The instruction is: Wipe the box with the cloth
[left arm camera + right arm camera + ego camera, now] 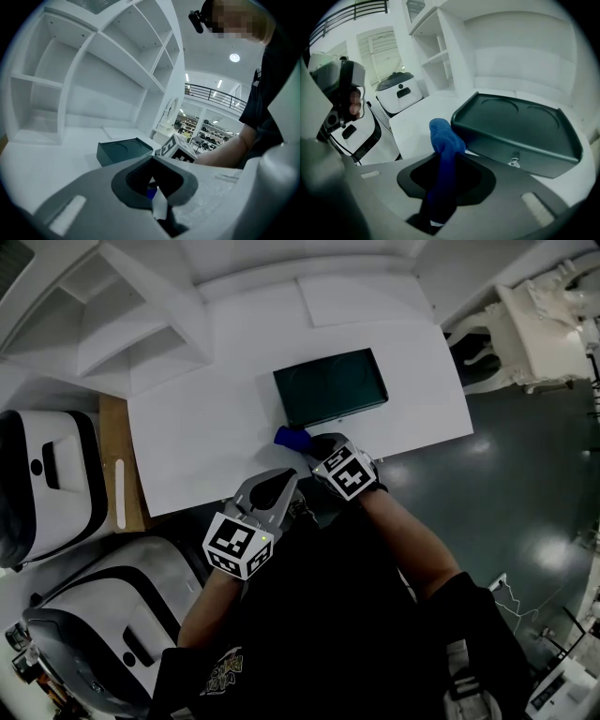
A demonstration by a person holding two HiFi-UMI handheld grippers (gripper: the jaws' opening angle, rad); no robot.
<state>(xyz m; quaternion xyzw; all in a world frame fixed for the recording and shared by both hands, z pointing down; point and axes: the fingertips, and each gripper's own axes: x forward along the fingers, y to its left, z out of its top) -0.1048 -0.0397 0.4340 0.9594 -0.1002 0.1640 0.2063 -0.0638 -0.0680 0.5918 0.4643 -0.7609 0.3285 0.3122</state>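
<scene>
Nearest the person, the grey left gripper (280,487) hangs at the near edge of the white rectangular table (206,427). In its own view the left gripper (156,197) has its jaws drawn together with nothing gripped, and only a thin pale slit shows between them.

Just ahead and to the right of it, the grey right gripper (309,442) reaches over the table edge. The right gripper view shows this gripper (440,187) clenched on a blue terry cloth (442,140), which stands up out of the jaws as a rounded fold. From the head view the cloth (290,437) sits right beside the near left corner of the dark green flat box (330,387); whether it touches the box I cannot tell.

Beyond the cloth, the box (515,129) lies flat on the table, lid down, with two shallow round recesses in the lid and a small metal catch (514,162) on the near wall.

Farthest off, a white curved shelf unit (122,329) stands behind the table at the left.
</scene>
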